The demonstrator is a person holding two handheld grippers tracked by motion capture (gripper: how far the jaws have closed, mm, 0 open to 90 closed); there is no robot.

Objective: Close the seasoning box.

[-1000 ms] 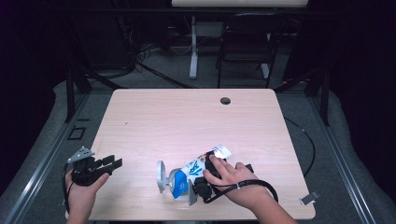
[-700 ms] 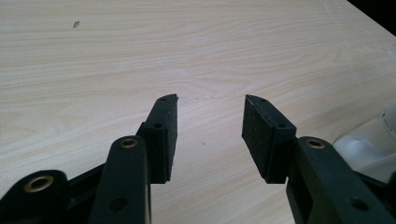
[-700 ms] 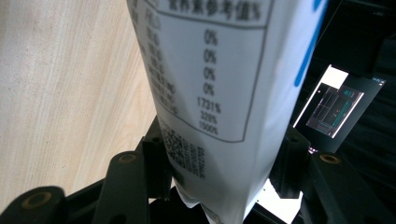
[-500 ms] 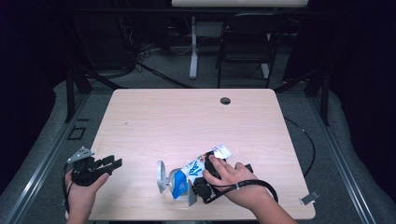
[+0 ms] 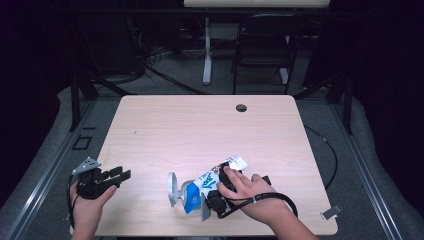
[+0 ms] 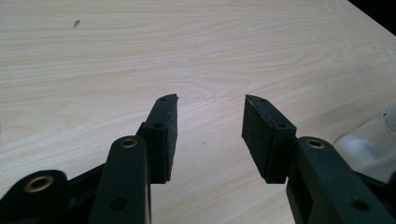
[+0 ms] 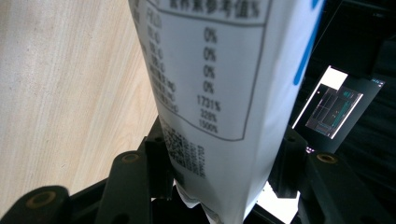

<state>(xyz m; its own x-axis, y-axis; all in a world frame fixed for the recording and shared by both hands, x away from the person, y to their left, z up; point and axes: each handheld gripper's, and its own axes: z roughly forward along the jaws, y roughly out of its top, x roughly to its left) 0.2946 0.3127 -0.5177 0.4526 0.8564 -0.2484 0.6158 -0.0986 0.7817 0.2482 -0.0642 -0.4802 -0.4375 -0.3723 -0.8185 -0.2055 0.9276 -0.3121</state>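
Note:
A white and blue printed pouch (image 5: 212, 181) lies near the table's front edge, right of centre. My right gripper (image 5: 190, 200) lies on its side there, jaws pointing left, with a hand over its body. In the right gripper view the pouch (image 7: 219, 70) rises between the jaws, its label of black figures facing the camera, and the right gripper (image 7: 219, 144) is shut on its lower end. My left gripper (image 5: 120, 175) is held at the front left corner, jaws pointing right. In the left gripper view the left gripper (image 6: 210, 116) stands open over bare wood with nothing between its pads.
The wooden table (image 5: 200, 130) has a round cable hole (image 5: 241, 107) near its far edge. A small metal clip (image 5: 331, 212) sits off the front right corner. A chair (image 5: 262, 55) and a desk leg stand beyond the table. A lit screen (image 7: 334, 107) glows behind the pouch.

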